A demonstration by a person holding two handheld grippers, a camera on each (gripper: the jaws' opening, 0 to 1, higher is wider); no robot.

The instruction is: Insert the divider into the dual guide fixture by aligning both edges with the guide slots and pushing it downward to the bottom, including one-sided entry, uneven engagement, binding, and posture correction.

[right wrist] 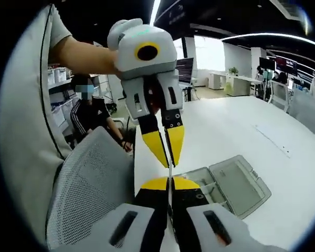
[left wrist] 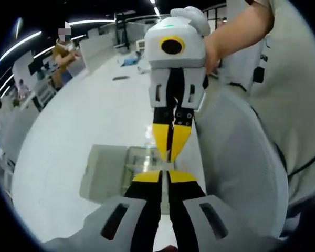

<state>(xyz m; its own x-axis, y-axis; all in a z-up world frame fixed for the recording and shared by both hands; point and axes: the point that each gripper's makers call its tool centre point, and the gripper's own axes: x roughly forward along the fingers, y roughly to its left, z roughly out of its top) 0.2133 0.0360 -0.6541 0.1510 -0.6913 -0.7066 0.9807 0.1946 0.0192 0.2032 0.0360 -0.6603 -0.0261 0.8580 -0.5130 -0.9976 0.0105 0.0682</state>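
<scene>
The divider (right wrist: 170, 172) is a thin clear sheet seen edge-on, held in the air between both grippers. In the left gripper view, my left gripper (left wrist: 165, 176) is shut on its near edge, and the right gripper (left wrist: 170, 157) comes down from above, its yellow fingers pinched on the far edge. In the right gripper view, my right gripper (right wrist: 170, 184) is shut on the sheet and the left gripper (right wrist: 169, 164) meets it tip to tip. The clear guide fixture (left wrist: 136, 160) (right wrist: 205, 182) sits on the white table below, apart from the divider, with its flat lid (left wrist: 102, 176) (right wrist: 239, 185) lying open beside it.
A grey mesh chair back (left wrist: 236, 157) (right wrist: 89, 178) stands close beside the grippers at the table's edge (right wrist: 139, 157). The white table (left wrist: 68, 136) (right wrist: 241, 131) stretches wide beyond the fixture. A person (right wrist: 92, 115) sits behind the chair; desks and people are farther off.
</scene>
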